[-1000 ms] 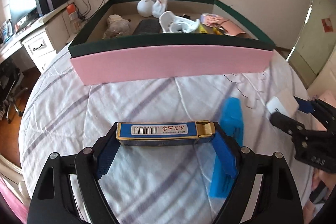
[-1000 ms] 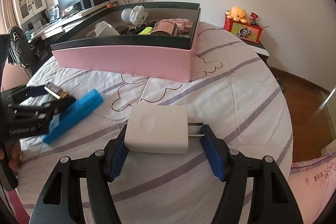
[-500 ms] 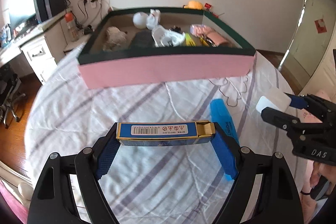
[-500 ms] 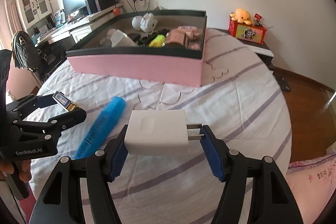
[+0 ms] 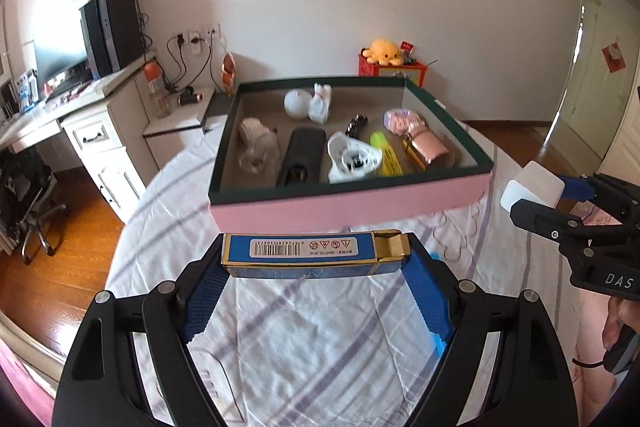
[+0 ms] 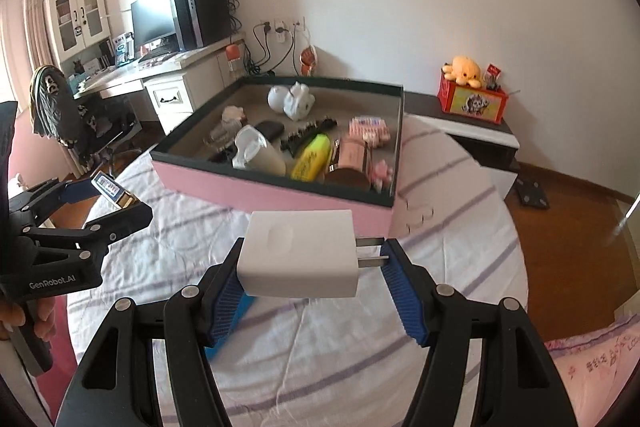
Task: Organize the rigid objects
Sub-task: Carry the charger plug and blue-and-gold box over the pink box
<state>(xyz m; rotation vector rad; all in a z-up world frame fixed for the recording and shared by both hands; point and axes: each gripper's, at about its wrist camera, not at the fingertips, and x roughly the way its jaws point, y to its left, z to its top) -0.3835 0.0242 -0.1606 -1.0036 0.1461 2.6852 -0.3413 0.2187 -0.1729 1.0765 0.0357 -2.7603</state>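
Note:
My left gripper point(image 5: 316, 267) is shut on a blue and gold box point(image 5: 312, 253) with a barcode, held high above the bed. My right gripper point(image 6: 312, 267) is shut on a white charger plug point(image 6: 300, 253), also held above the bed. Each gripper shows in the other view: the right one with the charger point(image 5: 532, 187) at the right, the left one with the blue box point(image 6: 110, 189) at the left. Ahead lies the pink open box point(image 5: 352, 203) point(image 6: 280, 193), holding several small objects. A blue marker point(image 6: 230, 327) lies on the bed, mostly hidden under my right gripper.
The bed has a white sheet with purple stripes point(image 5: 320, 331). A desk with drawers point(image 5: 96, 131), a monitor and speakers stands at the left, with an office chair point(image 6: 68, 115). A red toy box with a yellow plush point(image 6: 474, 95) sits on a low stand behind the bed.
Both grippers have risen with their objects, so the inside of the pink box now shows from above. The blue marker has slid under the grippers in view.

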